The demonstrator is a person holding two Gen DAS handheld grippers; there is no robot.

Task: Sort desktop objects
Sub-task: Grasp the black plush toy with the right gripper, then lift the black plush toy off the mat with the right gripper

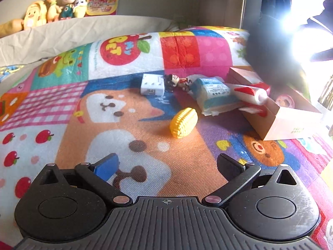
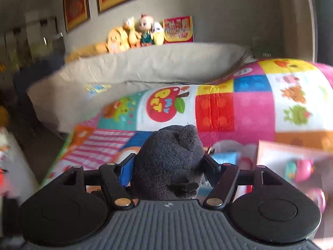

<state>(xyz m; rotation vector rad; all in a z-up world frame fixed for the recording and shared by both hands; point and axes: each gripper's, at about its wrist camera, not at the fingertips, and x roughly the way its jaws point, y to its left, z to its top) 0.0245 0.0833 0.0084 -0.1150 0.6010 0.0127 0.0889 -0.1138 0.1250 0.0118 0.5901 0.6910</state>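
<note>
Right wrist alone: right gripper (image 2: 168,164) clamps dark plush (image 2: 169,162).

I see a colourful cartoon play mat (image 1: 124,125) carrying a toy corn cob (image 1: 183,123), white adapter (image 1: 152,84), tissue pack (image 1: 214,95) and cardboard box (image 1: 278,116).

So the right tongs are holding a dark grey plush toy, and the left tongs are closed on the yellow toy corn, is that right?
Not quite. The left tongs are open and hold nothing; the yellow toy corn lies apart from them on the colourful mat, as the left wrist view shows. The right tongs do hold the dark grey plush toy.
</note>
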